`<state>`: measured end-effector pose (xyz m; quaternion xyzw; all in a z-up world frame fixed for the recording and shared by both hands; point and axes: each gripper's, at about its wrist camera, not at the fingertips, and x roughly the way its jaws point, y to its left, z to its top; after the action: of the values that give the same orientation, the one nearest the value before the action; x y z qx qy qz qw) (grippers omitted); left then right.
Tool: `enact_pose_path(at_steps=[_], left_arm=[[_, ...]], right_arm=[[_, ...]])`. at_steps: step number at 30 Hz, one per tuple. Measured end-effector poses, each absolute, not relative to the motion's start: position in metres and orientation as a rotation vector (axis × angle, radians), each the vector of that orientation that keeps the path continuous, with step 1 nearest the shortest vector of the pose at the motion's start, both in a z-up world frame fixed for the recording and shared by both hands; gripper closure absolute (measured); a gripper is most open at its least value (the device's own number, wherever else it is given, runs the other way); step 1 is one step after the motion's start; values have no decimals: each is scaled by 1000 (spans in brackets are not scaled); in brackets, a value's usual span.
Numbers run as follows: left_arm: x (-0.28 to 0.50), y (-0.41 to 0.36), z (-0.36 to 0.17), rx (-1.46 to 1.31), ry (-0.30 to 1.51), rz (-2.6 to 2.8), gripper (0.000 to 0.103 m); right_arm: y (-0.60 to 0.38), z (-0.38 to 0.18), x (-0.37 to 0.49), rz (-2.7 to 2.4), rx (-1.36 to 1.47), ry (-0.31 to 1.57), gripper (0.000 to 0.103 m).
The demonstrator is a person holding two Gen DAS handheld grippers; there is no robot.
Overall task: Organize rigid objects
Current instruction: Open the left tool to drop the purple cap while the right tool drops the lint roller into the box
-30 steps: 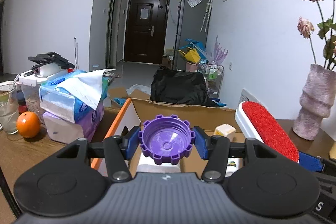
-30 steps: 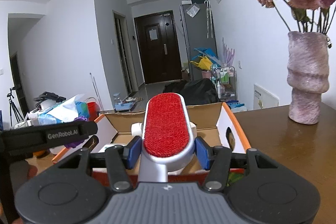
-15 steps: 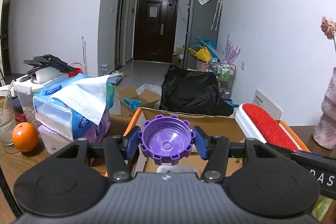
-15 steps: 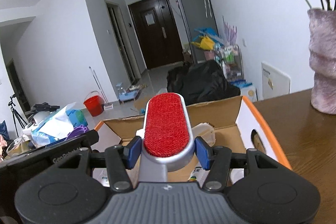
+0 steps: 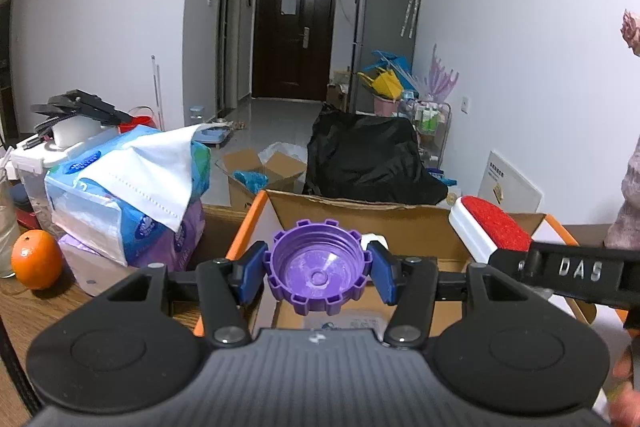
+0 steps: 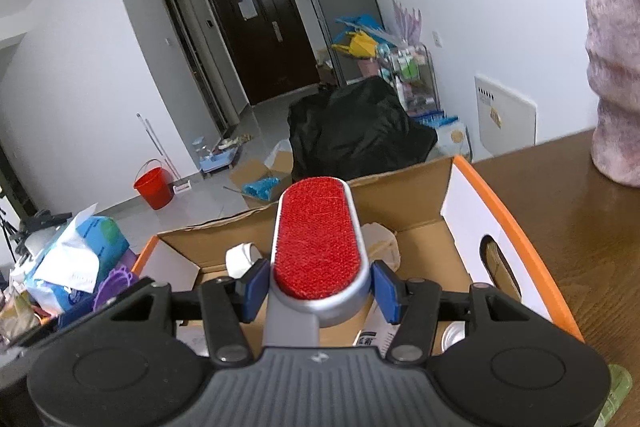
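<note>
Cap and brush, both hovering over the cardboard box (image 6: 472, 211) on the desk (image 6: 580, 219). Left hand-held gripper (image 5: 318, 269) has just eased its jaws wider around the purple cap (image 5: 318, 273); the pads look barely on it, a slight gap showing at the right pad, so the hold looks marginal. Right hand-held gripper (image 6: 320, 285) is part closed, its pads flanking the red lint brush (image 6: 318, 247) near the neck. Risk 1: the cap slips early and bounces off the orange rim onto the desk. Risk 2: the long brush pivots in that narrow pinch and knocks the white roll (image 6: 242, 259) inside the box.
</note>
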<state>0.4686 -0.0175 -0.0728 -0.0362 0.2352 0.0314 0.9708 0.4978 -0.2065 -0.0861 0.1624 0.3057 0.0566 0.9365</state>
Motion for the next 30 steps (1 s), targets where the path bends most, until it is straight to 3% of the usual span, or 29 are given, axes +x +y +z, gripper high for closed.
enact_pose_path(at_steps=[2,3,5,6,10,17,30], left_arm=[[468,-18,-72,-71,488,62,20],[465,-17,-70,-73,477,67,10],[461,-17,-67,-61,459,81,5],[460,-16,-65,-62,457,83,1],[458,-16,-64,-64,464,92,0],[459,-16,-65,-69,482,101,0],[443,-16,-58,-62,455,97,0]], right_arm=[[-212,-84,497,114,358,623,45],[-214,-82,495,112,354,612,32],[-216,-76,488,104,333,581,15],[-217,-73,484,103,319,566,16],[-220,-70,479,104,305,567,14],[-222,-71,476,90,274,561,0],[-232,-64,454,94,211,527,0]])
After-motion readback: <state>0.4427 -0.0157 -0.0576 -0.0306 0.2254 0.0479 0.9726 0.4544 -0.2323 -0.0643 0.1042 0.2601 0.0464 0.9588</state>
